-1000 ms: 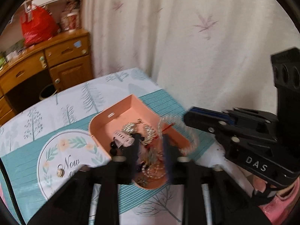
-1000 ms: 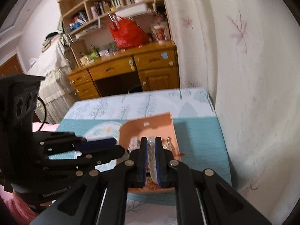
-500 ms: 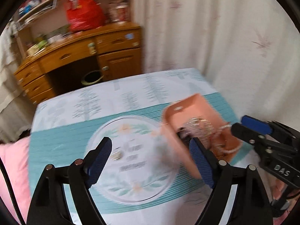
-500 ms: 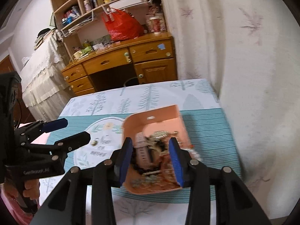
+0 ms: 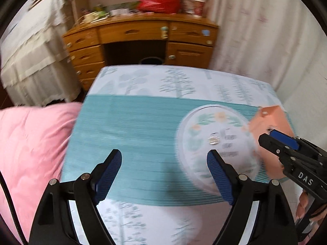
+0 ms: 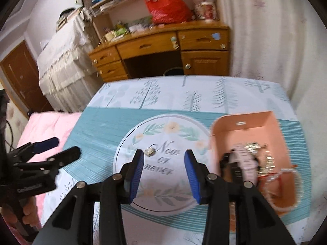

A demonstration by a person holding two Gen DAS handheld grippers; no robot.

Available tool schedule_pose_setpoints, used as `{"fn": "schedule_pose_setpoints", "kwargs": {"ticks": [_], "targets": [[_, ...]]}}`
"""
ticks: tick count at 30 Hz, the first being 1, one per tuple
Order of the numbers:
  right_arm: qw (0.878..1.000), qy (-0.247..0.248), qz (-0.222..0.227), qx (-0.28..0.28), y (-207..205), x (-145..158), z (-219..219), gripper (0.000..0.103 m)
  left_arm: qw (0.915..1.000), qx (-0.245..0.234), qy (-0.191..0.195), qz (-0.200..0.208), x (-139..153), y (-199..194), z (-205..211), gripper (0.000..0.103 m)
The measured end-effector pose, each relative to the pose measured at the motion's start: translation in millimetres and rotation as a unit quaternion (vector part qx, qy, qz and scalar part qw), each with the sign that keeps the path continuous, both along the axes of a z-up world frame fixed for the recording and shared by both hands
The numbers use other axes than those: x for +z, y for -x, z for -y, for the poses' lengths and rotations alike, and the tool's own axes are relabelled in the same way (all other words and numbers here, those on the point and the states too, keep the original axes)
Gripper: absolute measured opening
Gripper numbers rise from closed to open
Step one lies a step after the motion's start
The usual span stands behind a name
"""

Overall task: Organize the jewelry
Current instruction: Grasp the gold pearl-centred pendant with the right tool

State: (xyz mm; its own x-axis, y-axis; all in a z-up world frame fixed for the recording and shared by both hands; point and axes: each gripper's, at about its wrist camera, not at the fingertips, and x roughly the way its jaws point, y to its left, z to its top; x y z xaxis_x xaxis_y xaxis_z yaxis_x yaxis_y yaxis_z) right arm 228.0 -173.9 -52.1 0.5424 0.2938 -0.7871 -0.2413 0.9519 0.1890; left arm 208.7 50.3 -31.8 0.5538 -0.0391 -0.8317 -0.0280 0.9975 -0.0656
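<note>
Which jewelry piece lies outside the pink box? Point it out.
The small silver piece on the tablecloth's round emblem, beside the word "Now"; all others sit piled inside the pink box.

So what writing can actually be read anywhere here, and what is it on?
"Now or never": script in the round floral emblem on the tablecloth.
"DAS": white letters on the right gripper body, seen from the left wrist.
White lettering on the left gripper body: too blurred to read.
Cup and shelf clutter on the wooden desk: any print too blurred to read.

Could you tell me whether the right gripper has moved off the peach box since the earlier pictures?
Yes: the right gripper moved left, from over the peach box to the tablecloth's round emblem.
</note>
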Motion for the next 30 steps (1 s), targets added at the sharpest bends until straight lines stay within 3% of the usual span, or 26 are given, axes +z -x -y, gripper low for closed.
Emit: {"fn": "schedule_pose_setpoints", "kwargs": {"ticks": [4,11,18,24,30], "targets": [[1.0,0.024,-0.01,0.014,-8.0,-19.9,-29.7,0.041,0.9999,0.007,0.012,0.004,-14.6,10.6,-26.9,0.084],[0.996,0.073,-0.003,0.041,-16.5,-47.8,-66.3,0.041,0.9989,-0.021,0.04,0.014,-31.7,22.8,-31.6,0.084],[0.995,0.092,-0.011,0.032,-29.2,-69.4,-70.1,0.041,0.999,-0.04,0.011,0.018,-48.0,24.7,-15.2,0.084],[0.994,0.103,-0.007,0.036,-32.8,-75.1,-73.6,0.039,0.9985,-0.047,0.022,0.018,-54.6,22.3,-11.6,0.084],[0.992,0.116,0.003,0.042,-34.7,-75.3,-75.3,0.023,0.9984,-0.05,0.023,0.012,-59.0,21.9,-8.9,0.084]]}}
